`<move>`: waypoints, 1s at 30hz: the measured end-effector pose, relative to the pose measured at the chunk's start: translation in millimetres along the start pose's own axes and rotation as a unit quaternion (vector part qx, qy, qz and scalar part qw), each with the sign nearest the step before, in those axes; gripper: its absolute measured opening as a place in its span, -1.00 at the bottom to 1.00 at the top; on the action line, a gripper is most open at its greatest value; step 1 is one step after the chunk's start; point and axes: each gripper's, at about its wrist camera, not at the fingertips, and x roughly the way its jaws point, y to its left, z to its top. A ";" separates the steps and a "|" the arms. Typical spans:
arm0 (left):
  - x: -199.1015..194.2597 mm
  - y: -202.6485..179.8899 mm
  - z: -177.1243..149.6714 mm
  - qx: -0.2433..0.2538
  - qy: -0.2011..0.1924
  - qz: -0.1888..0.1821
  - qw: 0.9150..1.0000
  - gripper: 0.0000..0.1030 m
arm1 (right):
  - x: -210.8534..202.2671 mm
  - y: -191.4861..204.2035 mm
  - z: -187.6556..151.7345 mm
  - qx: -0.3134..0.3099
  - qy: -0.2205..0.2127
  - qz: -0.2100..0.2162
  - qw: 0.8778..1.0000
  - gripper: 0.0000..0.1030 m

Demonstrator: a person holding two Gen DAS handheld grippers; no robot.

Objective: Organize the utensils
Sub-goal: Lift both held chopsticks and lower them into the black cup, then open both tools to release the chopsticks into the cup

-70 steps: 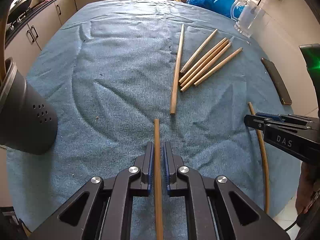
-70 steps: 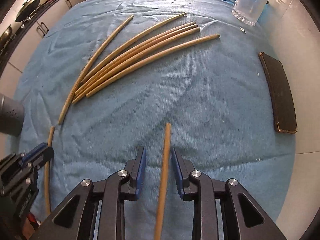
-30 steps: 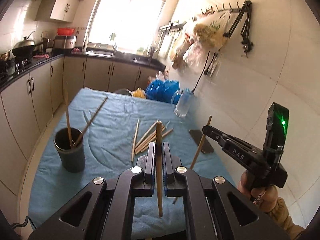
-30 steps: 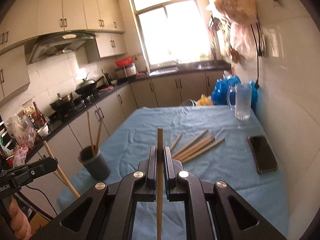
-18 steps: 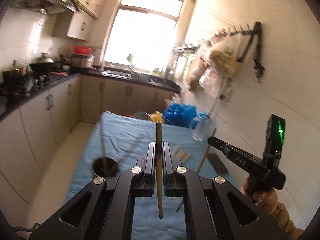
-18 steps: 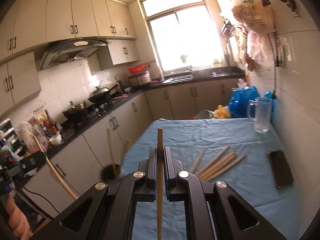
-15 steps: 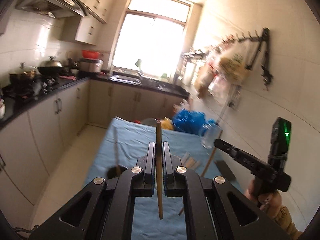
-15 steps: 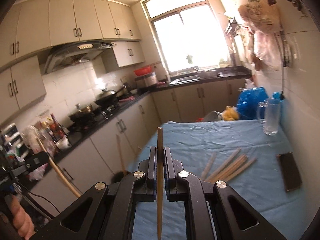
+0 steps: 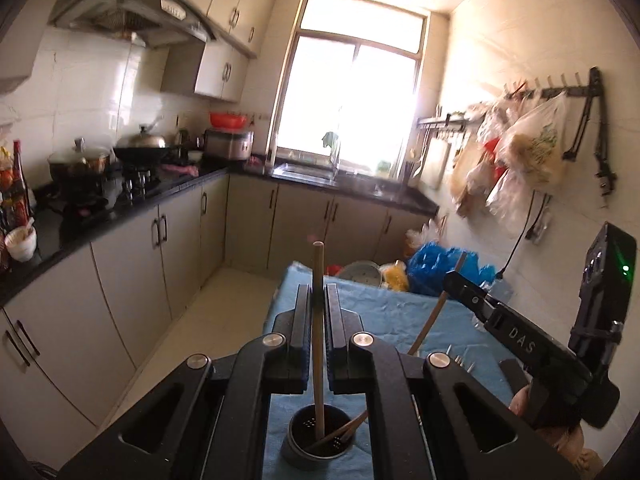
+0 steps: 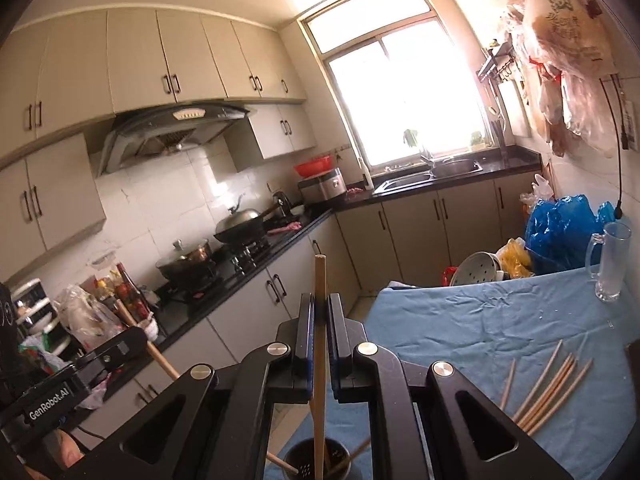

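My left gripper (image 9: 318, 300) is shut on a wooden chopstick (image 9: 317, 320) held upright, its lower end inside the dark perforated holder (image 9: 318, 446) on the blue cloth. My right gripper (image 10: 319, 312) is shut on another chopstick (image 10: 319, 344), also upright, its lower end in the same holder (image 10: 316, 465). The holder has other chopsticks leaning in it. Several loose chopsticks (image 10: 550, 388) lie on the cloth at the right. The right gripper (image 9: 454, 278) also shows in the left wrist view, the left one (image 10: 132, 340) in the right wrist view.
The table carries a blue cloth (image 10: 480, 332). A glass mug (image 10: 610, 266) stands at its far right, a dark phone (image 9: 514, 376) near the right edge. Blue bags (image 10: 560, 228) lie beyond. Kitchen cabinets and a stove counter (image 9: 120, 200) run along the left.
Both grippers have lifted their chopsticks off the cloth, turned them upright and brought them over the holder, which now sits right below both. The chopstick ends have gone down into it.
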 end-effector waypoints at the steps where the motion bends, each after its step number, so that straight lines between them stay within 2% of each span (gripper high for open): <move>1: 9.9 1.3 -1.8 -0.001 0.010 0.000 1.000 -0.90 | 10.4 0.4 -4.4 0.000 0.009 -0.003 1.000 -0.87; 5: 51.7 8.3 -19.3 -0.011 0.058 0.003 0.998 -0.90 | 39.9 -4.0 -22.4 -0.006 0.049 -0.013 0.999 -0.87; 9: 74.2 14.8 -34.1 -0.026 0.093 0.001 0.995 -0.89 | 51.2 -9.7 -35.5 -0.016 0.075 -0.016 0.997 -0.86; 11: 76.9 16.4 -37.0 -0.032 0.099 0.001 0.995 -0.89 | 52.9 -13.9 -38.4 -0.012 0.080 -0.019 0.997 -0.85; 15: 72.2 13.2 -37.2 -0.032 0.094 0.001 0.995 -0.85 | 56.7 -19.2 -39.0 -0.003 0.088 -0.018 0.996 -0.85; 17: 65.4 11.3 -35.7 -0.033 0.088 0.001 0.996 -0.59 | 54.6 -22.0 -36.8 0.001 0.088 -0.018 0.996 -0.76; 19: 54.0 9.4 -33.8 -0.035 0.074 0.005 0.997 -0.33 | 49.2 -26.8 -32.9 0.011 0.083 -0.015 0.996 -0.50; 20: 47.8 8.2 -32.3 -0.035 0.065 0.007 0.997 -0.30 | 45.3 -28.2 -30.4 0.014 0.078 -0.014 0.997 -0.36; 25: 16.8 -4.9 -29.1 -0.028 0.035 0.005 0.999 -0.28 | 19.2 -39.4 -17.7 0.019 0.056 -0.017 0.998 -0.30; 30: -14.1 -27.3 -39.7 -0.018 0.021 -0.031 0.999 -0.19 | -18.3 -70.6 -9.8 0.024 0.032 -0.042 0.998 -0.09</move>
